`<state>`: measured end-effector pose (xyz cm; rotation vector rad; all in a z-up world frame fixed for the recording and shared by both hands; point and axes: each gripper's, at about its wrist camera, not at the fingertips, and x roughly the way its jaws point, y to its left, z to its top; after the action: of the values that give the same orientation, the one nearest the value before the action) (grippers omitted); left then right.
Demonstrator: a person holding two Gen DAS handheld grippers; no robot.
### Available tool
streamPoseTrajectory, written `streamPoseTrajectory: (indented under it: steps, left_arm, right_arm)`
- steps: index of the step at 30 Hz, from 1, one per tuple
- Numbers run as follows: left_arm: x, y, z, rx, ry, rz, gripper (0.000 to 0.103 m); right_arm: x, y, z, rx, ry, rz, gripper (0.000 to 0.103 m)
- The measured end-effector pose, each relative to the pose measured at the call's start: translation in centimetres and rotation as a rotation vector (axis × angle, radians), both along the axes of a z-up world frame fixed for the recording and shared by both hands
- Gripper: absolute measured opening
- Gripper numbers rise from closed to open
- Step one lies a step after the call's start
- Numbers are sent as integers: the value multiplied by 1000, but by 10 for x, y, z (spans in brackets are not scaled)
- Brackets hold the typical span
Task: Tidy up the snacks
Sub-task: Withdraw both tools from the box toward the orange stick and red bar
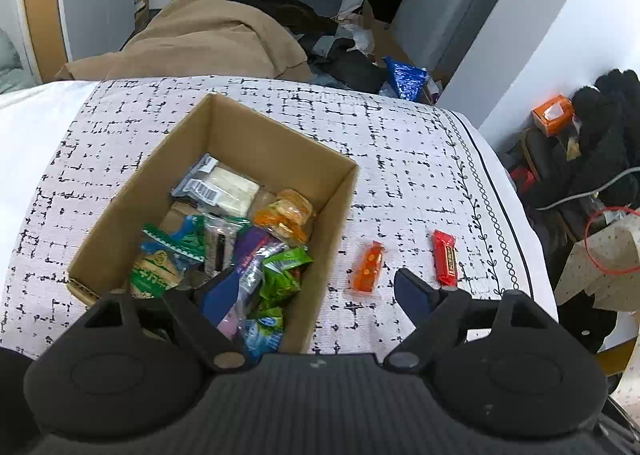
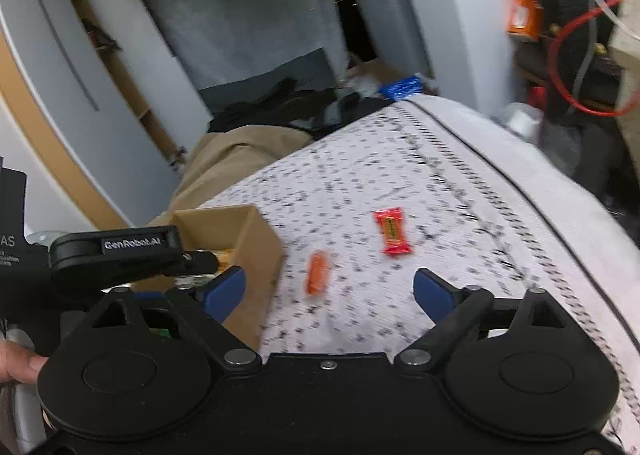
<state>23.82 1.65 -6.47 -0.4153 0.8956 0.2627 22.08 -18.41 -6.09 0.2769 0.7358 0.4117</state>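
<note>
In your left wrist view, the left gripper (image 1: 316, 291) hangs spread and empty, straddling the cardboard box (image 1: 336, 211) wall; the orange snack packet (image 1: 369, 267) lies just ahead toward its right finger, long axis pointing away. In your right wrist view, the right gripper (image 2: 330, 291), jaws spread and empty, frames that orange packet (image 2: 317, 273) nearly centred, the red candy bar (image 2: 392, 231) beyond, so your right looks better placed.

A patterned bedspread (image 1: 400, 143) carries a cardboard box (image 1: 256, 135), orange packet (image 1: 369, 267) and red packet (image 1: 445, 258).

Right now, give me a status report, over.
Left gripper open, right gripper open, both empty. Orange snack and red snack lie outside the box. Path clear.
</note>
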Motion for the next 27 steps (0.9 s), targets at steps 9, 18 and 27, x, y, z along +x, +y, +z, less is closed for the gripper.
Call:
streamPoseTrajectory:
  steps: [9, 18, 27]
  left_arm:
    - [8, -24, -8, 20, -9, -16, 85]
    - [10, -52, -16, 24, -28, -75, 85]
    - [24, -65, -30, 24, -45, -111, 85]
  right_arm:
    - [-9, -22, -7, -36, 5, -67, 99]
    - [2, -36, -15, 0, 38, -49, 99]
    - [22, -55, -31, 67, 56, -85, 98]
